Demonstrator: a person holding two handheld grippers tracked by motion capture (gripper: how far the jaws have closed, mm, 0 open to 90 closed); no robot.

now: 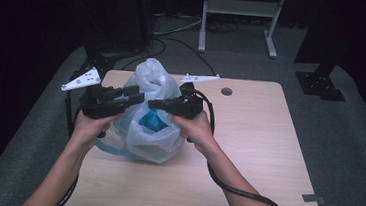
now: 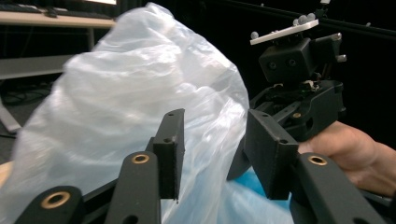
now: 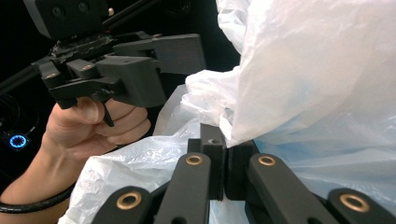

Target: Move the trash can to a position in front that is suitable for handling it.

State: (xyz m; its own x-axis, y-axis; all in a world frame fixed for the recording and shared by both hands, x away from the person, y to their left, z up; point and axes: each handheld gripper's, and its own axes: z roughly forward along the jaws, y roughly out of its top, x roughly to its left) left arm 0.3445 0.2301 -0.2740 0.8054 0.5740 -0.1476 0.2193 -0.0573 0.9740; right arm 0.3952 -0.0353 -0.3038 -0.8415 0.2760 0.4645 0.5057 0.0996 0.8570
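A thin white plastic bag [image 1: 152, 113] sits left of centre in the high view, on the near-left part of the table [image 1: 258, 139], bunched into a knot-like top with something blue [image 1: 150, 121] showing through its middle. The right hand-held gripper [image 3: 223, 175] has its jaws pressed together on a fold of the bag's film, low in the centre of the right gripper view. The left hand-held gripper [image 2: 212, 149] stands with its jaws wide apart, the bag's film lying between and behind them, not yet pinched. In the high view the two come in from either side of the bag's upper part, nearly meeting over the blue thing.

The step in hand looks like working the bag open or taking a second hold on it. To do it well, the left jaws should close on a separate layer of film opposite the right's pinch, then both should pull apart gently, since such thin plastic tears or slips easily
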